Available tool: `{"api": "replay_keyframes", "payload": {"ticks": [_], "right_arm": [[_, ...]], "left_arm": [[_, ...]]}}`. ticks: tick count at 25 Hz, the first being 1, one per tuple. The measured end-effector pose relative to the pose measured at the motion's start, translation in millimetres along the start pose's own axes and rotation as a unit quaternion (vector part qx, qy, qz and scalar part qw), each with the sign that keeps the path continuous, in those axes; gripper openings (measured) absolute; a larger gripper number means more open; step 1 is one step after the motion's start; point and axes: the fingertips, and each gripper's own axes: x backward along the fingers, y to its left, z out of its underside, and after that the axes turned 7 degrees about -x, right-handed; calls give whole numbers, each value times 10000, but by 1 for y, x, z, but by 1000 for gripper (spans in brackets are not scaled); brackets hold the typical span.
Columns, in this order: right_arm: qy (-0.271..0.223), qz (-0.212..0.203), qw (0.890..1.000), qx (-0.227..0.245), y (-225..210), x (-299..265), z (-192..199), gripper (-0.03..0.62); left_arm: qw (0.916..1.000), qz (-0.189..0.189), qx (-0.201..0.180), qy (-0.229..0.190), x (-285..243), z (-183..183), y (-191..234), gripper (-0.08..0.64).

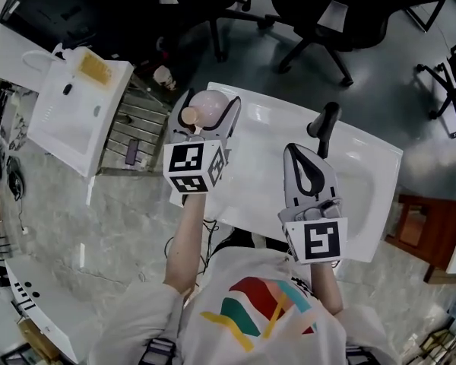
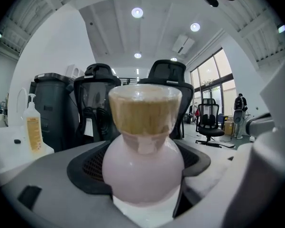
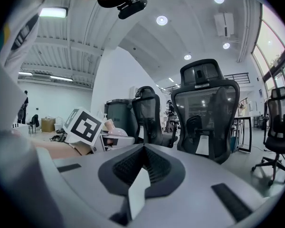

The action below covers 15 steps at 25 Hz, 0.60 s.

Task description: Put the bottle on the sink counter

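A round pale-pink bottle (image 1: 210, 106) with a tan cap is clamped between the jaws of my left gripper (image 1: 207, 101), which is shut on it above the far left corner of the white sink counter (image 1: 357, 175). In the left gripper view the bottle (image 2: 143, 167) fills the middle, cap pointing away from the camera, with the left gripper (image 2: 145, 196) closed round its body. My right gripper (image 1: 298, 150) hovers over the counter's front part, shut and empty. The right gripper (image 3: 141, 172) also sees the left gripper's marker cube (image 3: 83, 126) and the bottle (image 3: 115, 133) beside it.
A black faucet (image 1: 324, 126) rises from the counter just beyond the right gripper. A second white basin unit (image 1: 76, 109) stands at the left, with a soap bottle (image 2: 33, 129) on it. Black office chairs (image 1: 319, 14) stand behind, and a wooden stool (image 1: 416, 226) is at the right.
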Motion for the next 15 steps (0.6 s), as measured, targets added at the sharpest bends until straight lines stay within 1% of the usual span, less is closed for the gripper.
{"api": "replay_keyframes", "payload": {"ticks": [7, 15], "right_arm": [[287, 31, 9995, 110, 1, -21, 19, 12], [608, 172, 9980, 18, -4, -36, 40, 12]], "left_arm": [[9995, -9, 79, 320, -36, 36, 22, 425], [9968, 4, 168, 777, -66, 80, 37, 425]]}}
